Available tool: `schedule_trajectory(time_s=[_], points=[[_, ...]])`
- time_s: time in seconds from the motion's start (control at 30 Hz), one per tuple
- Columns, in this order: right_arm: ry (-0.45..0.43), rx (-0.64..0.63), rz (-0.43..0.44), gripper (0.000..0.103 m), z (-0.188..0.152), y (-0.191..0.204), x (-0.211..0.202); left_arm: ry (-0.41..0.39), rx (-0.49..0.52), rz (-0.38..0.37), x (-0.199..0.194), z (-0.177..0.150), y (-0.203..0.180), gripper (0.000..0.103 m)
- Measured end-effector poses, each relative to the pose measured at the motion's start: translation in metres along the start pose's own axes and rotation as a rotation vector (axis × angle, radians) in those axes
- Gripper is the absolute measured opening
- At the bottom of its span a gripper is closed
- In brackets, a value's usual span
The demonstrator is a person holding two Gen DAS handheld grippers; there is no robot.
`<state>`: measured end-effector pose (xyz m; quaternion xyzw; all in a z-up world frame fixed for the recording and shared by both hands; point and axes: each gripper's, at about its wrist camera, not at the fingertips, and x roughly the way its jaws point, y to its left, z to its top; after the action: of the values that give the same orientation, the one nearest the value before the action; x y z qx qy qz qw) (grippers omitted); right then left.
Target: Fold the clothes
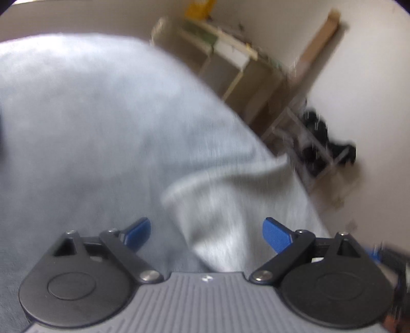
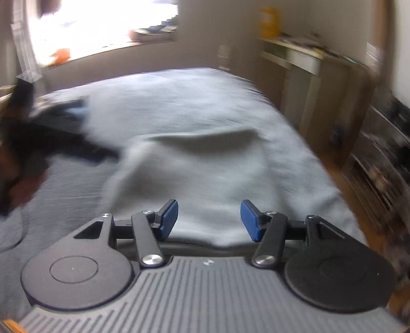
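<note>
A light grey garment (image 1: 230, 205) lies rumpled on a blue-grey bedspread (image 1: 77, 128), with one corner folded up. My left gripper (image 1: 208, 235) hangs just above it, its blue pads (image 1: 278, 237) wide apart and nothing pinched between them. In the right wrist view the same garment (image 2: 194, 174) spreads across the bed (image 2: 192, 102) ahead of my right gripper (image 2: 210, 221). Its pads (image 2: 167, 221) stand about half apart over the cloth's near edge and do not press on it. A blurred dark shape at the left is the left gripper (image 2: 51, 138), with a hand (image 2: 23, 184) behind it.
A wooden desk with shelves (image 2: 307, 59) stands along the wall right of the bed, with a yellow object (image 2: 269, 23) on top. A metal rack with dark items (image 1: 320, 133) sits on the floor by the wall. A bright window (image 2: 102, 25) lies beyond the bed.
</note>
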<state>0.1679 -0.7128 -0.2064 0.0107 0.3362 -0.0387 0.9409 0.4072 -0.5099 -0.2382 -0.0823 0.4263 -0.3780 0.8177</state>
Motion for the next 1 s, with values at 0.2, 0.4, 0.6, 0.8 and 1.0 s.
schedule_trajectory(time_s=[0.2,0.4,0.6,0.8,1.0], points=[[0.102,-0.218,0.089,0.04,-0.026,0.081,0.033,0.037,0.129,0.149,0.046,-0.001,-0.018,0.093],[0.113,-0.164,0.092,0.036,-0.02,0.075,0.032,0.064,0.034,0.208,0.059,-0.009,-0.006,0.097],[0.019,0.094,-0.064,0.037,0.012,-0.003,0.013,-0.005,0.009,0.246,0.041,0.002,-0.01,0.096],[0.136,0.475,-0.015,0.039,-0.005,-0.058,0.029,-0.037,-0.015,0.2,-0.008,0.007,-0.013,0.096],[0.054,0.607,-0.038,0.052,0.0,-0.033,-0.042,-0.103,0.079,0.142,-0.103,-0.014,-0.032,0.101]])
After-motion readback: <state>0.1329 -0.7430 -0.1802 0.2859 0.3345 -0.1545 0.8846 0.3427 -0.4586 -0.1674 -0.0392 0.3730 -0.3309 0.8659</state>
